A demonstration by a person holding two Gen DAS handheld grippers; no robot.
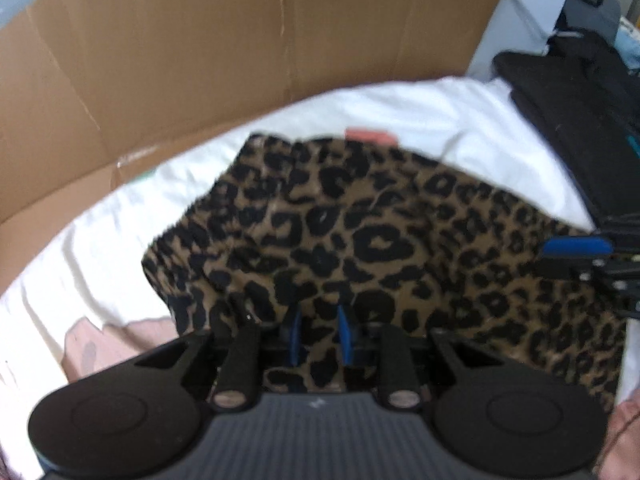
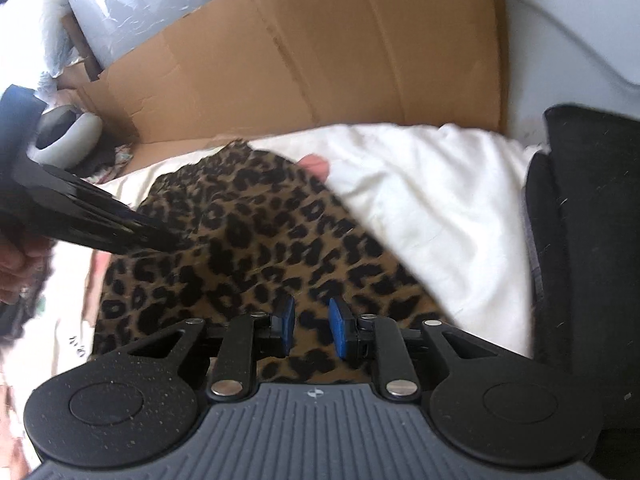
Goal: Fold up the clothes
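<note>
A leopard-print garment [image 1: 360, 240] [image 2: 260, 240] lies spread on a white sheet [image 1: 400, 112]. My left gripper [image 1: 320, 336] points steeply down over the garment's near left part. Its blue pads stand a narrow gap apart with leopard fabric showing in the gap, and blur hides whether they press on it. In the right wrist view the left gripper [image 2: 168, 242] touches the garment's left side. My right gripper [image 2: 311, 328] hangs just above the near edge, its pads apart and nothing pinched between them. The left wrist view shows the right gripper [image 1: 560, 258] at the garment's right edge.
A brown cardboard sheet [image 1: 200, 60] [image 2: 340, 60] stands behind the bed. A black padded bag [image 1: 580, 100] [image 2: 592, 220] lies along the right. Pink cloth [image 1: 112, 348] shows near left, and a pink patch [image 2: 316, 166] peeks out behind the garment. A hand [image 2: 16, 268] holds the left gripper.
</note>
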